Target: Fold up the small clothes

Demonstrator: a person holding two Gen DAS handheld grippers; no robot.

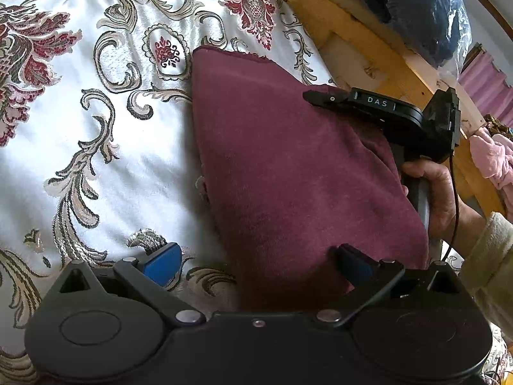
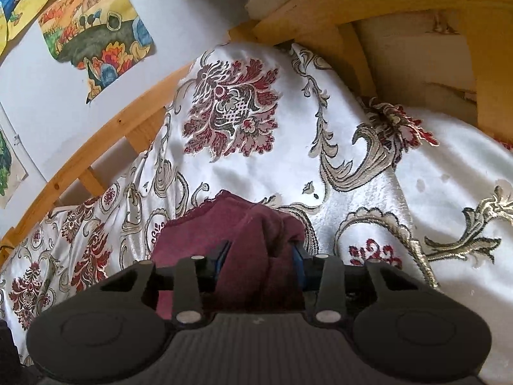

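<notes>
A maroon cloth [image 1: 288, 166] lies folded on the white patterned bedspread [image 1: 96, 147]. My left gripper [image 1: 256, 261] stands open at the cloth's near edge: its left blue pad [image 1: 163, 263] rests over the bedspread, and its right finger [image 1: 352, 260] lies on the cloth. My right gripper [image 1: 317, 98], held by a hand [image 1: 439, 192], reaches onto the cloth's right edge. In the right wrist view the right gripper [image 2: 261, 253] has a raised bunch of the maroon cloth [image 2: 256, 224] filling the gap between its blue pads [image 2: 298, 256], which press on it.
A wooden bed frame [image 1: 352, 32] runs along the far right side, and its rail [image 2: 96, 147] borders the wall. A dark blue bundle in plastic [image 1: 426, 9] sits on the frame. Pink fabric [image 1: 493, 157] lies beyond it. Coloured drawings [image 2: 96, 25] hang on the wall.
</notes>
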